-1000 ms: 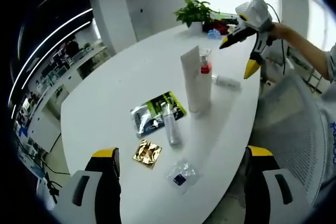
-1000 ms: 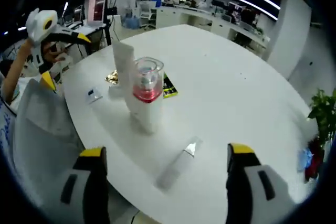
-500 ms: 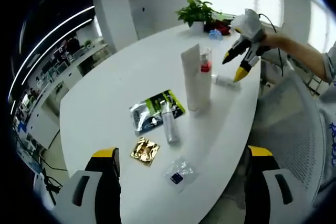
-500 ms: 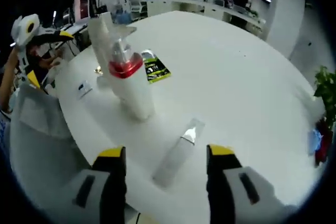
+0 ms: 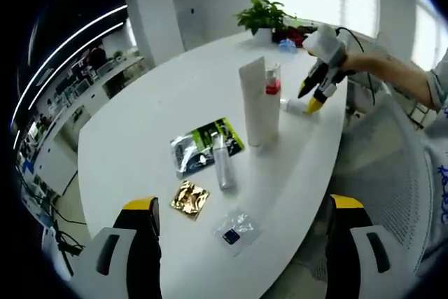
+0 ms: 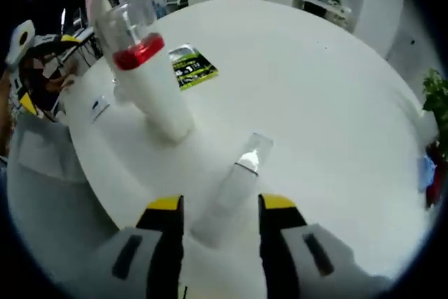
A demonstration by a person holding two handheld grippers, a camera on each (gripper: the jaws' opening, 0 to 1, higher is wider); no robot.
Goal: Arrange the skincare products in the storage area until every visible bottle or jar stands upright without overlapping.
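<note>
In the right gripper view, the right gripper (image 6: 213, 211) has its jaws either side of a lying bottle (image 6: 227, 197) at 6 o'clock; whether they touch it is unclear. A red-collared bottle (image 6: 150, 89) stands at 10 o'clock. The left gripper (image 5: 241, 215) is spread wide above the table (image 5: 140, 131). The tall tube (image 5: 253, 103) half hides the red-collared bottle.

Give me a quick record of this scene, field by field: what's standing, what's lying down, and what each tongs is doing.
Standing: tall white tube; white bottle with red collar and clear cap
Lying: small frosted bottle; slim clear-capped bottle
Flat items: green-black sachet; gold foil packet
Right tongs: jaws either side of the frosted bottle, contact unclear
Left tongs: open, holding nothing
</note>
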